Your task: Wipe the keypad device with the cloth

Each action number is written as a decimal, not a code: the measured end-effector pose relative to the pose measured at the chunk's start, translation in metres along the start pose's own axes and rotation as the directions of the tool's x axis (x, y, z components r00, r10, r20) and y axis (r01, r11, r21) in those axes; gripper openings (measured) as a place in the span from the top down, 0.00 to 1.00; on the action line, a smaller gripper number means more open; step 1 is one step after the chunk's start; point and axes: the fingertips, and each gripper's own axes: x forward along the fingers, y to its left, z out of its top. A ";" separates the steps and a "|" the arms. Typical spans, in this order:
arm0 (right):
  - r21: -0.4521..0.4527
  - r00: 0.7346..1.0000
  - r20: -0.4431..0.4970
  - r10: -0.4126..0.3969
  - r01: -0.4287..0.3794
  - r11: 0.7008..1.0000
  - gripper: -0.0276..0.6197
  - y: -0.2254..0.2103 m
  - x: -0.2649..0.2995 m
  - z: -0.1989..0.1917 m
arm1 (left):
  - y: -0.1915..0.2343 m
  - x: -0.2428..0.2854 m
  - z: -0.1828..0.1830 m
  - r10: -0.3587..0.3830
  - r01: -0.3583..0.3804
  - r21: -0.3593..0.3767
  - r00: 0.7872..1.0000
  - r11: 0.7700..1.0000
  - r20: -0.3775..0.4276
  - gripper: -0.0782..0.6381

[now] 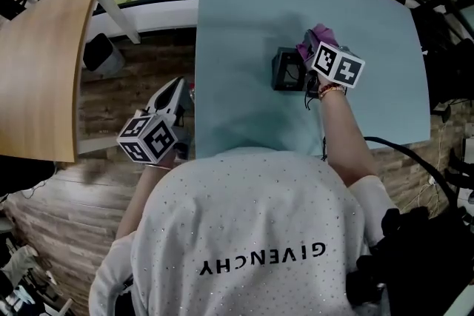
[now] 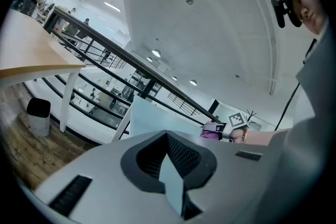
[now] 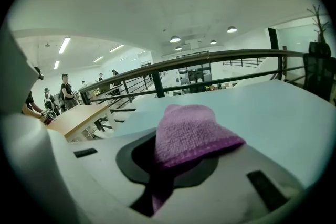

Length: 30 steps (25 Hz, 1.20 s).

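Note:
The dark keypad device (image 1: 286, 70) stands on the pale blue table (image 1: 244, 4), a little right of its middle. My right gripper (image 1: 312, 49) hovers at the device's right side, shut on a purple cloth (image 1: 323, 34) that bunches out past its tip. In the right gripper view the cloth (image 3: 190, 135) drapes over the shut jaws and the device is hidden. My left gripper (image 1: 176, 90) hangs off the table's left edge, over the wooden floor, with its jaws together and nothing held. The left gripper view shows the table, the cloth (image 2: 210, 132) and the right hand far off.
A wooden table (image 1: 37, 63) stands to the left, with a dark bin (image 1: 100, 55) on the floor between the two tables. Railings run behind the tables. A black cable (image 1: 404, 146) trails at the right, near the person's arm.

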 end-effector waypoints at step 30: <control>-0.716 0.980 -0.149 0.128 -0.197 0.669 0.89 0.127 0.007 -0.077 | 0.022 -0.009 -0.002 -0.041 0.041 -0.040 0.999 0.998 0.005 0.89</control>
